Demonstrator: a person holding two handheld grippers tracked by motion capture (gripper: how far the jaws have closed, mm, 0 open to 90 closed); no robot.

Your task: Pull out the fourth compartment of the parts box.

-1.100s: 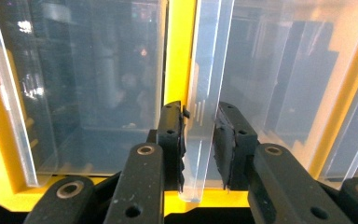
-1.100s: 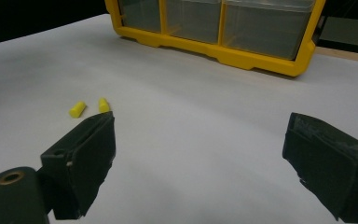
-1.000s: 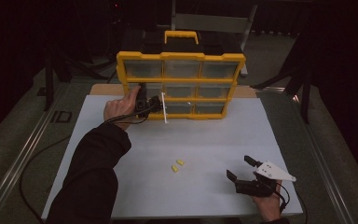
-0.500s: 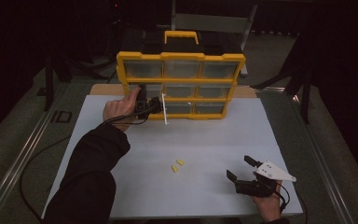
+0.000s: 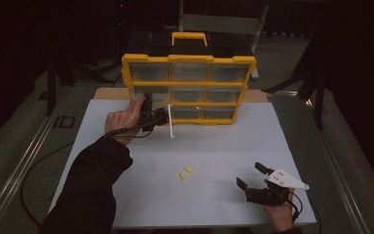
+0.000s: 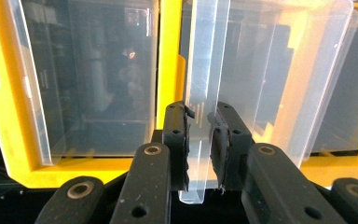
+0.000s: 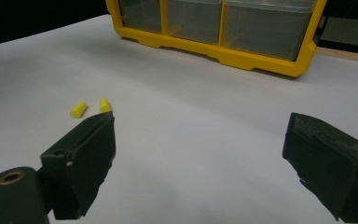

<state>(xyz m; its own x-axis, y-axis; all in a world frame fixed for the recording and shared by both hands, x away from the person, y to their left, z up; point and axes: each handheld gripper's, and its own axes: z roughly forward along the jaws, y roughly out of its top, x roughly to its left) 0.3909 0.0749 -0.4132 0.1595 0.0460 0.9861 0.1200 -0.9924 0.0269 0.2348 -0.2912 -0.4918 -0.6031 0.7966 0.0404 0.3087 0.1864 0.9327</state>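
A clear plastic drawer [image 6: 205,93], see-through and empty, stands partly pulled out of the bottom-left slot of the upright yellow organiser [image 5: 189,61] at the far edge of the white table, its front lip pinched.

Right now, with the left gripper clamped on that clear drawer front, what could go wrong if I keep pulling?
1. The left gripper pinches only the thin lip of the clear drawer, so it may slip off or the plastic may flex.
2. The yellow organizer stands upright and unbraced on the white mat; a hard pull might drag or tip it.
3. The right gripper sits open near the two yellow earplugs; a careless sweep could scatter them.
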